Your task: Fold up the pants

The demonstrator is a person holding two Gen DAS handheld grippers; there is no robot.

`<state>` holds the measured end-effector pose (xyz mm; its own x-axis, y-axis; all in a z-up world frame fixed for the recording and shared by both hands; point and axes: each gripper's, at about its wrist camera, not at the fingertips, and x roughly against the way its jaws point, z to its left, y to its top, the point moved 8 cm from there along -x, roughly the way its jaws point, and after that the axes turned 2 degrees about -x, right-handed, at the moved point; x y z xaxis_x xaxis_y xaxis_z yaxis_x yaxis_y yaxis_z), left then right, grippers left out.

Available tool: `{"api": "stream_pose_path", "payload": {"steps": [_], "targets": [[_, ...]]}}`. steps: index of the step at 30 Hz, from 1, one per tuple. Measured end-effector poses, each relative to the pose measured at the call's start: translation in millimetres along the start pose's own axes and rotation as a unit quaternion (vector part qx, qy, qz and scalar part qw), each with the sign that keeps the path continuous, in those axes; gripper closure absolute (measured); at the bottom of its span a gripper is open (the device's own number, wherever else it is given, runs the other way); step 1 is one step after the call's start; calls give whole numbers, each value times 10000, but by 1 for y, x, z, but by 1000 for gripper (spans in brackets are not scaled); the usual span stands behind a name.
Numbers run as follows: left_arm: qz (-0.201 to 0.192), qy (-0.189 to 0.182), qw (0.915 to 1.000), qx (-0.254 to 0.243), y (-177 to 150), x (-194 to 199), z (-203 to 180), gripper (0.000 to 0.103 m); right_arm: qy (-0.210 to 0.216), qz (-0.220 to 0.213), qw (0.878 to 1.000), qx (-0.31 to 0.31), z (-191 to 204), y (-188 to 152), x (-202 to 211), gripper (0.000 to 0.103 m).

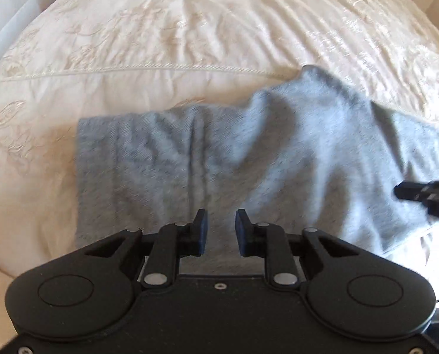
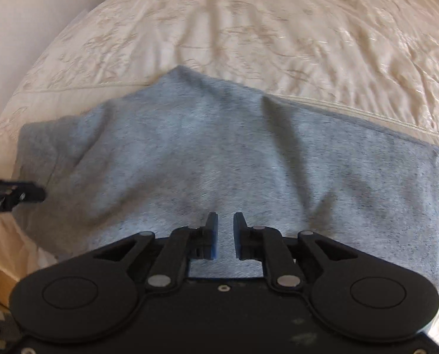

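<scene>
— Pants [image 1: 219, 159], where are they?
— Grey, lying rumpled across the bed's [image 1: 189, 29] near edge on the cream cover.
— Tongs?
— My left tongs [image 1: 221, 233] and right tongs [image 2: 225, 234] both hover slightly parted over the fabric, gripping nothing, I think; it's blurry.

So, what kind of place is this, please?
Probably a bedroom: gray pants lie spread on a bed with a cream embroidered bedspread, and a white wall stands beside it.
</scene>
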<state>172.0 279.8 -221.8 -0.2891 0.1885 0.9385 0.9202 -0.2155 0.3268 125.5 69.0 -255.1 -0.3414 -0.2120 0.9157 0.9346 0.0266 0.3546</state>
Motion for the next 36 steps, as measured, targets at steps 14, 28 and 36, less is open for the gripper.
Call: {"api": "stream_pose_path", "payload": {"steps": [14, 28, 36], "targets": [[-1, -171, 9979, 627, 56, -64, 21, 92, -221, 473, 9986, 25, 7, -38, 0, 88], [93, -857, 9884, 1252, 48, -64, 35, 92, -1023, -430, 9879, -1086, -98, 87, -40, 89], [-286, -392, 9943, 953, 48, -25, 25, 73, -1143, -713, 9768, -1662, -138, 88, -7, 86]]}}
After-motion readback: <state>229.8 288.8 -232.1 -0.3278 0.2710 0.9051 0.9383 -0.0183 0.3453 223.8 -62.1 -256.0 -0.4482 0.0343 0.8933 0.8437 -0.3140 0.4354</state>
